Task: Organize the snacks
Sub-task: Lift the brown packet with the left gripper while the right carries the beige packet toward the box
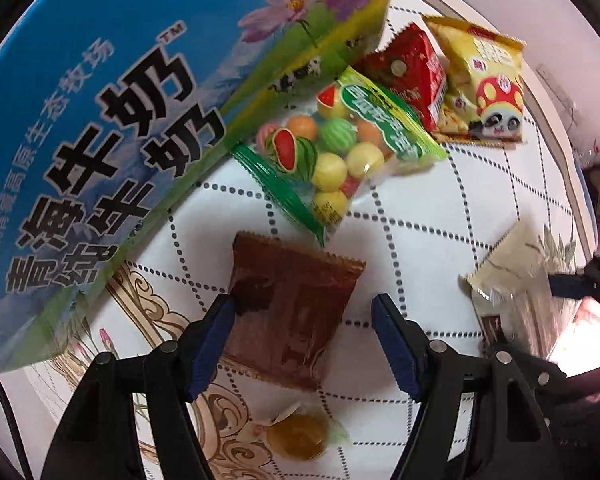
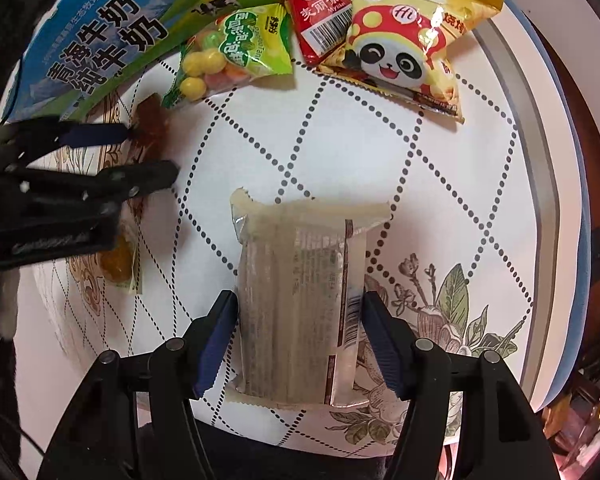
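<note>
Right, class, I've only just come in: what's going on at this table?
A person is sorting snacks with two hand-held tools. The left tool hangs open over a brown packet. The right tool straddles a pale packet; whether it grips is unclear. A candy bag, red pouch and panda crisps lie grouped beside a milk carton.

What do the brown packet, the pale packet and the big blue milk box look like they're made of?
Brown packet: seemingly matte plastic film, with serrated sealed ends. Pale packet: thin plastic film, silvery inside where its torn corner curls. Milk box: probably glossy printed cardboard, with flat stiff faces and a straight edge.
</note>
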Tool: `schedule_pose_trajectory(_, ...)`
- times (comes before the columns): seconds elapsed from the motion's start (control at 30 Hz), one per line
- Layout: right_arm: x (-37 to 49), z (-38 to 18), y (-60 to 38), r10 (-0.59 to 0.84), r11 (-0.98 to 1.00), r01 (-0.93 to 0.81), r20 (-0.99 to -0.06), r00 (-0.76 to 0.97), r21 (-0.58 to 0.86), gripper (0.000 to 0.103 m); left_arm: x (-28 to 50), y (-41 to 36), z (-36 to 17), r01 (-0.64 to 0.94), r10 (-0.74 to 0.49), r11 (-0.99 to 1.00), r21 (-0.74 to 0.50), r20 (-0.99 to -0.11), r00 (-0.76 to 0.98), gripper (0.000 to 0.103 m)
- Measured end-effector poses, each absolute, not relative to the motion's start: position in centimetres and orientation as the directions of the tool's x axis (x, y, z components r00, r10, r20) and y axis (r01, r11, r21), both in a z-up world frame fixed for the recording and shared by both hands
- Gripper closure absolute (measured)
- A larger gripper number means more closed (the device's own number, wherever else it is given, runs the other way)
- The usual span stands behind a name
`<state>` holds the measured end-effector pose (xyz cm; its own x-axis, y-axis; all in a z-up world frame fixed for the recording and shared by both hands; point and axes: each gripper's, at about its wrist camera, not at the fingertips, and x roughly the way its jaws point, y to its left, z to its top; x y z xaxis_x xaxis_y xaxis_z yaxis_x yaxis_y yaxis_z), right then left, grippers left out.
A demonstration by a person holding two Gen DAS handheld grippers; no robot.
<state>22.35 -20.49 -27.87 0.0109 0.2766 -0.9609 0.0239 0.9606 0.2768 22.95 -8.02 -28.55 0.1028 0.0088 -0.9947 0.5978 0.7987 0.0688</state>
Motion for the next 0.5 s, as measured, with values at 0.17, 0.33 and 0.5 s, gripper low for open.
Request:
schedule_pose_trajectory(0.17,21.9,-28.1,-20.5,0.263,0.964,0.034,-0.964,0.048,0.264,0.040,22.9,-4.4,-29.8,0.340,-0.050,0.939,-0.055,-0.998,-0.023,0.046)
schedule_pose_trajectory(0.33,21.9,-28.2,-21.1,0.273,0.958,0.065,-0.960,0.067,0.278,0.041,21.2,-0.8,-31.5,0.085,-0.211,0.972,-0.220,-0.972,-0.102,0.046)
schedule_pose_trajectory(0.5,22.2,-27.9,-21.1,0.287,0.956,0.044,-0.956,0.055,0.290,0.041,20.4,-2.2,-27.4,0.279,-0.179,0.949,-0.150,-0.980,0.084,0.042)
